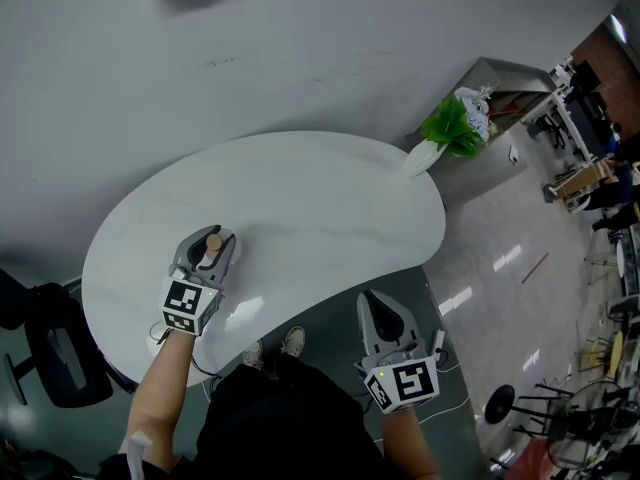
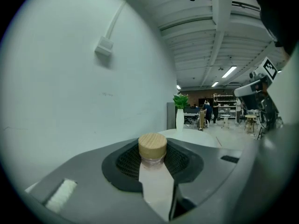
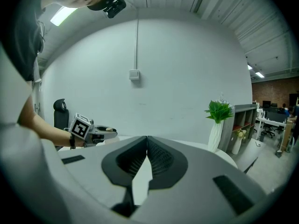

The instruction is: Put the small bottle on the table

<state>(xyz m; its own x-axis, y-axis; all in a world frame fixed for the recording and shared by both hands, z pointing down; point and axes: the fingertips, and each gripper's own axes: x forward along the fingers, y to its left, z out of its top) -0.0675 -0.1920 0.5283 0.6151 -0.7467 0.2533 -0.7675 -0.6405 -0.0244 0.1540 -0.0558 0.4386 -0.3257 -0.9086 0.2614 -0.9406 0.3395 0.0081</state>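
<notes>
A small clear bottle with a tan cap [image 2: 153,147] stands upright between the jaws of my left gripper [image 2: 153,164], which is shut on its neck and body. In the head view the capped bottle [image 1: 212,243] and left gripper [image 1: 207,253] are over the near left part of the white rounded table [image 1: 300,198]. Whether the bottle's base touches the tabletop is hidden. My right gripper [image 1: 378,313] hangs off the table's near edge, over the floor, with its jaws shut and empty; they meet at the tips in the right gripper view [image 3: 146,141].
A white vase with green leaves [image 1: 445,133] stands at the table's far right edge, next to a grey shelf unit [image 1: 500,98]. A black office chair [image 1: 50,343] sits left of the table. A grey wall runs behind the table. My shoes [image 1: 275,346] show under the near edge.
</notes>
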